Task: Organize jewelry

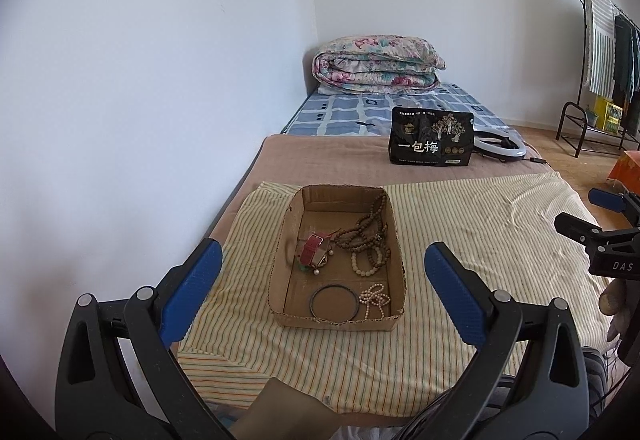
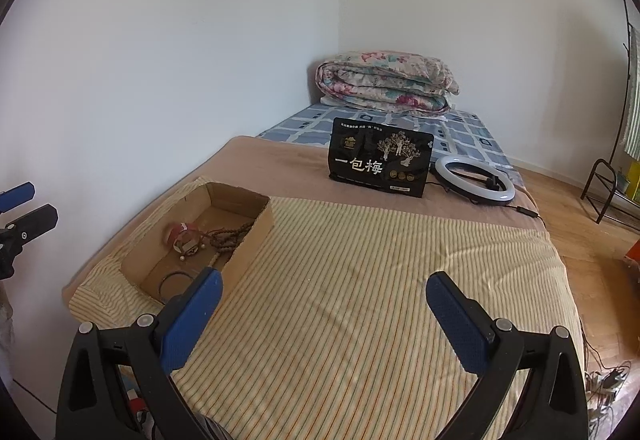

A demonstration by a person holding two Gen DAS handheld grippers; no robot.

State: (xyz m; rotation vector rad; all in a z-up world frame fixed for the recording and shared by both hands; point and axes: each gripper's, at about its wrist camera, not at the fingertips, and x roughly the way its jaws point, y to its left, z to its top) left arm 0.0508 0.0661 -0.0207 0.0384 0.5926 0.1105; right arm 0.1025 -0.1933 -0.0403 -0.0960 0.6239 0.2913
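Jewelry is gathered inside a shallow, open-topped brown cardboard box, which rests on a yellow striped cloth spread over the near end of the bed. No piece is seen on the cloth outside the box.

Within the box, a long strand of dark brown wooden beads is draped from the far right wall down toward the middle, where it is bunched. A red strap with a small metal-cased piece lies at the left of centre, with a few loose pale beads beside it. A small cream bead bracelet sits just below the wooden strand. Near the front wall a thin dark ring bangle lies flat, and a knotted string of pale pink pearls is just beside it to the right. The pieces are kept mostly apart on the cardboard floor, though the wooden strand is tangled on itself.

The left tongs are held spread wide and empty, pointed straight at the box. The right tongs are likewise wide and hold nothing, aimed at bare cloth to the right of the box. The scene would fit either pieces already collected into the box or pieces waiting to be taken out and laid apart on the cloth.
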